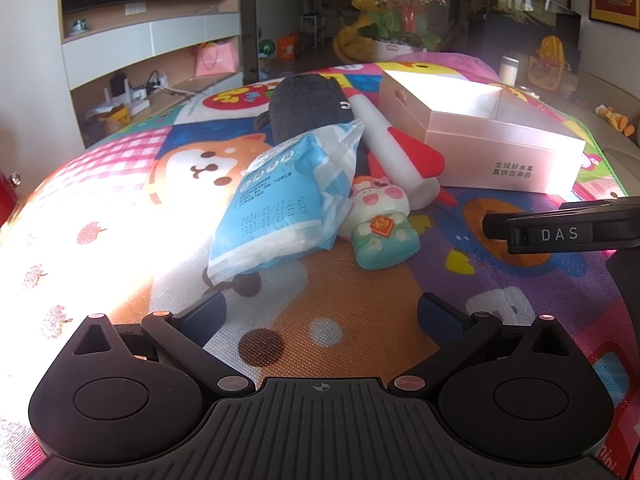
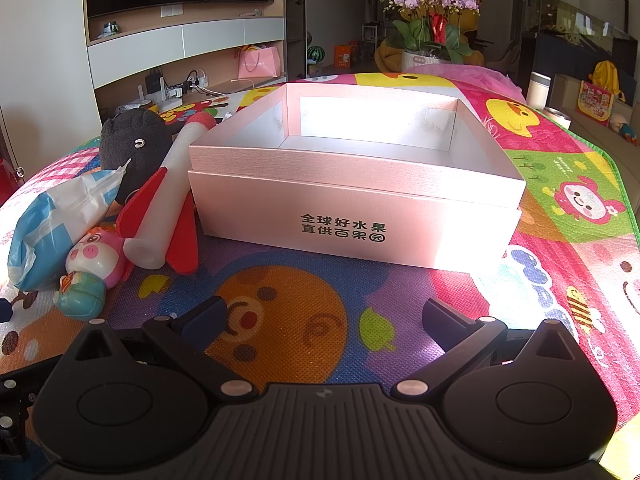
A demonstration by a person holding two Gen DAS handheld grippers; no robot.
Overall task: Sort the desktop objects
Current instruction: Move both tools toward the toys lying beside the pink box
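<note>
Pink box sits open on the mat, toys piled just left of it; left gripper and right gripper both spread wide, holding nothing.

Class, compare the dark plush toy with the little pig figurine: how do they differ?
The plush toy is dark grey and fuzzy; the pig figurine is glossy pink, white and teal. The plush is larger and sits farther back; the pig lies nearer. Both rest on the mat left of the box.
</note>
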